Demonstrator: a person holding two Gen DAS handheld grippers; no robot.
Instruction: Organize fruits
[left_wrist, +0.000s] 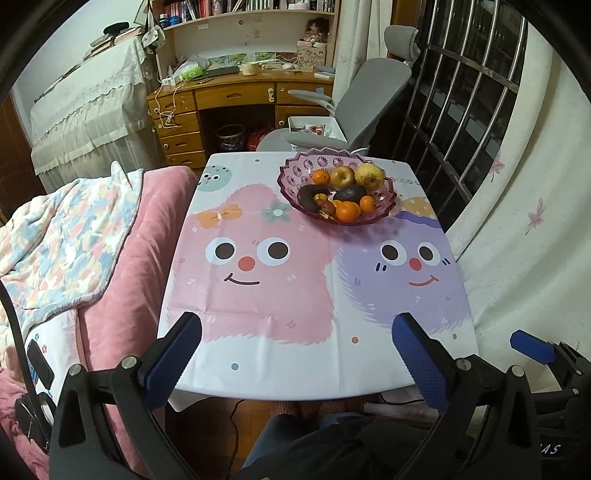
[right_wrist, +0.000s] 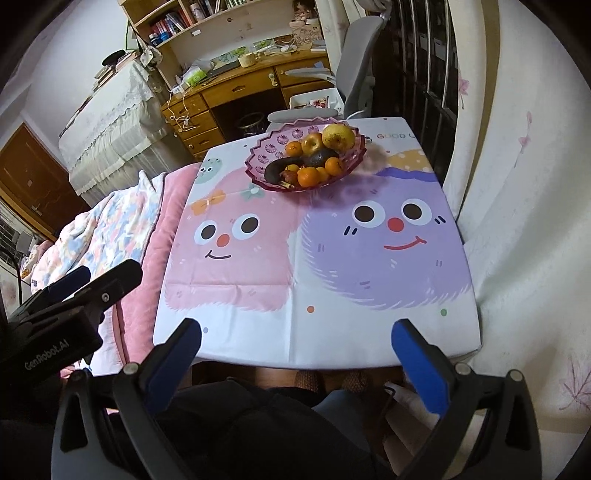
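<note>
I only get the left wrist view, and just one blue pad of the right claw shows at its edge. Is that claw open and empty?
Observer: Yes. The right wrist view shows the right claw wide open, with nothing between its pads.
Operator: Any marking on the left claw's body?
Observer: The left claw carries white lettering, "GenRobot.AI".
Operator: What's printed behind the bowl?
Observer: Right of the bowl, the tablecloth reads "GOOD L", cut off at the edge.

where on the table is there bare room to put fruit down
Free: the cloth from the pink bowl to the near table edge, over the pink face and purple face. Crowded: the bowl, heaped with fruit, at the far right.
</note>
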